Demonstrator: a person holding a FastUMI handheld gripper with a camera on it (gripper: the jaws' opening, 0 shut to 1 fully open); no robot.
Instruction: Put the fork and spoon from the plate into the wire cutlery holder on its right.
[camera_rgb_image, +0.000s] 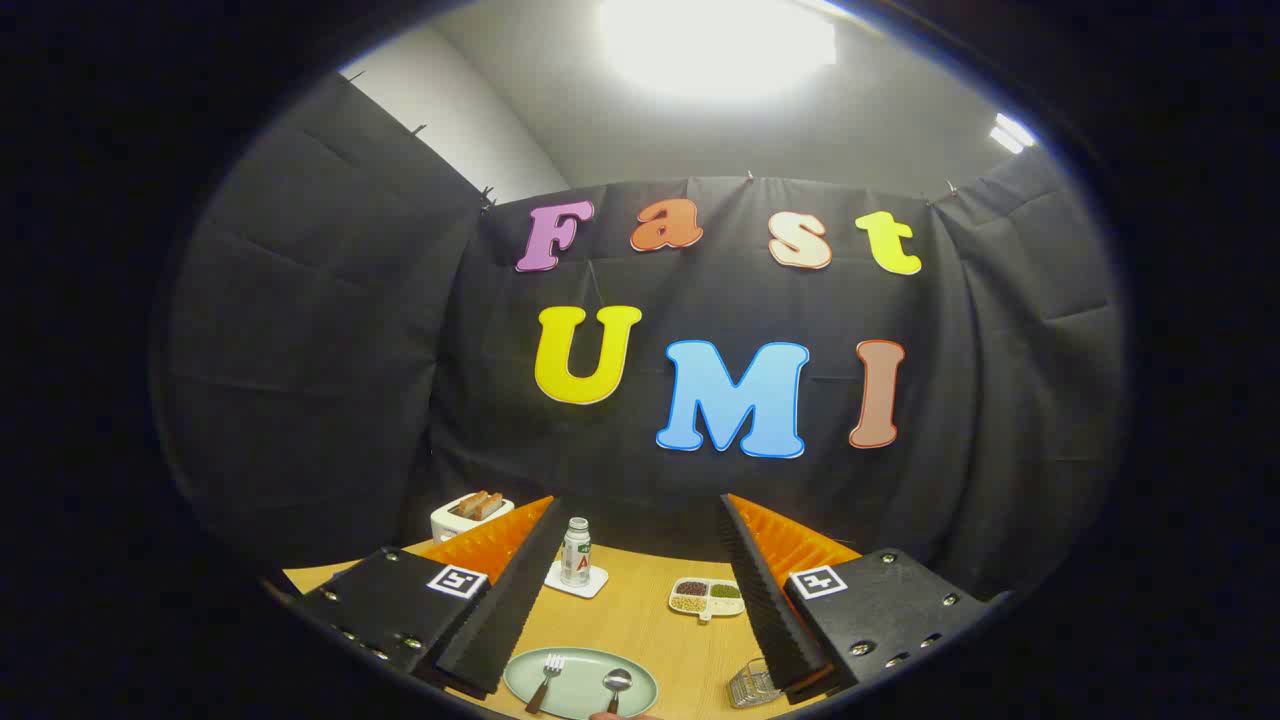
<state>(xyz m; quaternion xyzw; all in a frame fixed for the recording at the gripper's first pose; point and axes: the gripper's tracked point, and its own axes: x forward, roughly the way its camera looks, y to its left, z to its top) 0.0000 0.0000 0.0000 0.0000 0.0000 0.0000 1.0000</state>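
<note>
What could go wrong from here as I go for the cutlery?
The claw is open and empty, above the pale green oval plate. The metal fork and metal spoon lie close together, so one finger could knock the other utensil. The small wire cutlery holder sits partly behind one finger and looks easy to tip.

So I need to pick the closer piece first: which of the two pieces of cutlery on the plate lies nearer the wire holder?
The spoon. On the green plate it lies on the side toward the wire holder; the fork lies on the far side. The gripper is open above them.
</note>
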